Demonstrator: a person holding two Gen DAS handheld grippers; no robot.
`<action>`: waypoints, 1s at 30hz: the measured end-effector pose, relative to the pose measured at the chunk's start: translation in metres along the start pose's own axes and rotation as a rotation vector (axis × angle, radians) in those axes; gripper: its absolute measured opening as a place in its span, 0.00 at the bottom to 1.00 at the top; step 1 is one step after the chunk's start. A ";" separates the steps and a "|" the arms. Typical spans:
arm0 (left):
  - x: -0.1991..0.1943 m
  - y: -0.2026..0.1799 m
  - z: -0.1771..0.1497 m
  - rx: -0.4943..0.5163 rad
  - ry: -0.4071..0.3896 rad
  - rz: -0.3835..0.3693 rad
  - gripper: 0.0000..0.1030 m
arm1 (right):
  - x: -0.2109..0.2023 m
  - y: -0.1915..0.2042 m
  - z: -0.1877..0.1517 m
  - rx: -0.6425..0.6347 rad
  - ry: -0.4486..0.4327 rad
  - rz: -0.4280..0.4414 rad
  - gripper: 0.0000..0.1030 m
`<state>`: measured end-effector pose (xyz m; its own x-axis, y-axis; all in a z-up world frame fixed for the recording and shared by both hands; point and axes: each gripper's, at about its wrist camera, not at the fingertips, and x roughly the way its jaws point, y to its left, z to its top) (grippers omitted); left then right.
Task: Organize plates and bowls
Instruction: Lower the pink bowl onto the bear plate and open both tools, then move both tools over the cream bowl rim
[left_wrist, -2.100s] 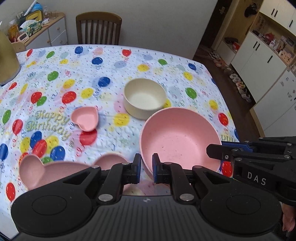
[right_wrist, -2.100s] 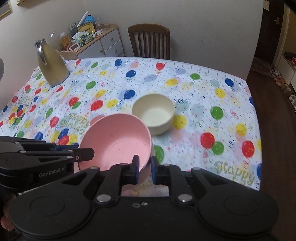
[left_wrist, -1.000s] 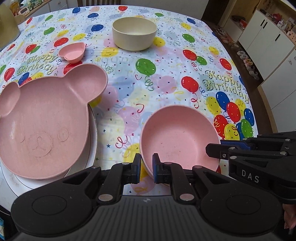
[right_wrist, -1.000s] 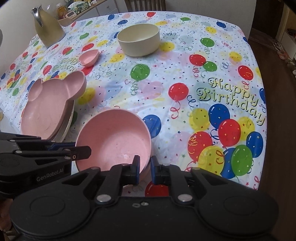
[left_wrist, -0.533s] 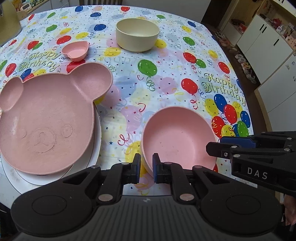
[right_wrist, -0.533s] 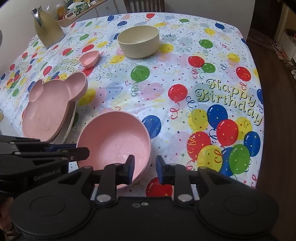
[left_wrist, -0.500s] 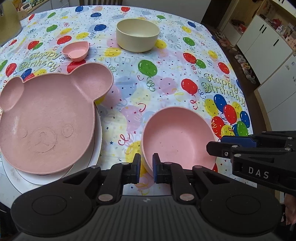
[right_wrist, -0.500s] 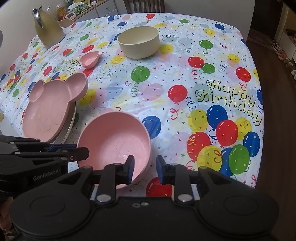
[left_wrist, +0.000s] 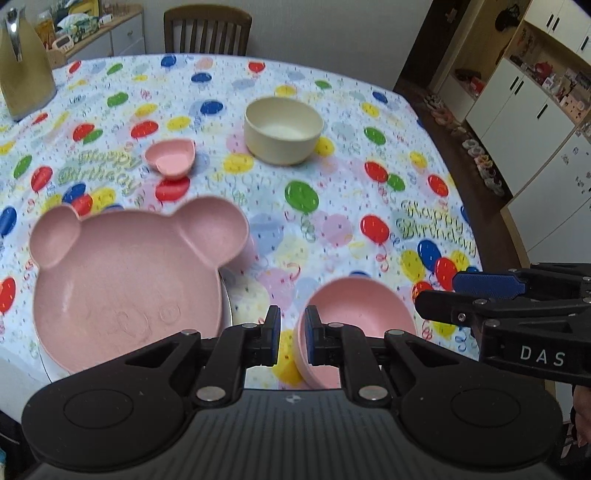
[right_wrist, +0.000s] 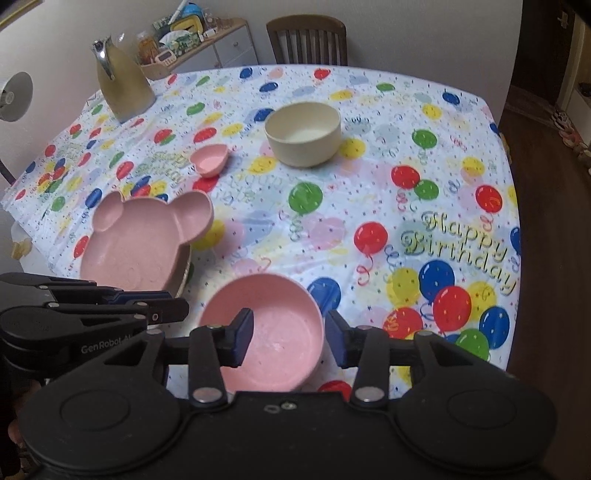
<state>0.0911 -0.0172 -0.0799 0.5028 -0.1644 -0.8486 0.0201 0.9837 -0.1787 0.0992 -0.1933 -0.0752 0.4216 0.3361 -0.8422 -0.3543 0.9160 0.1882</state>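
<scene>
A pink bowl stands on the balloon tablecloth near the table's front edge. Just above it is my right gripper, its jaws opening. The bowl's near rim shows between the pads, which do not touch it. My left gripper is shut with nothing in it and hovers over the pink bowl's left rim. A pink bear-shaped plate lies on a white round plate to the left. Farther back stand a cream bowl and a small pink heart dish.
A tall gold jug stands at the table's back left. Behind the table are a wooden chair and a cluttered sideboard. White cupboards line the right. The table drops to the floor on the right.
The right jaws have parted and let go of the pink bowl's rim. Both grippers have risen, so the bowl looks smaller. The bowl stays on the table.
</scene>
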 end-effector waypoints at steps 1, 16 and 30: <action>-0.002 0.002 0.004 0.002 -0.011 0.001 0.12 | -0.002 0.001 0.003 -0.003 -0.009 0.000 0.43; -0.016 0.028 0.074 0.058 -0.134 0.000 0.52 | -0.010 0.011 0.058 -0.010 -0.112 -0.029 0.58; 0.030 0.054 0.157 0.118 -0.132 -0.034 0.68 | 0.020 0.002 0.125 0.066 -0.186 -0.111 0.88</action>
<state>0.2424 0.0425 -0.0367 0.6087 -0.1945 -0.7692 0.1362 0.9807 -0.1402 0.2115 -0.1572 -0.0282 0.6036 0.2613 -0.7533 -0.2443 0.9599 0.1373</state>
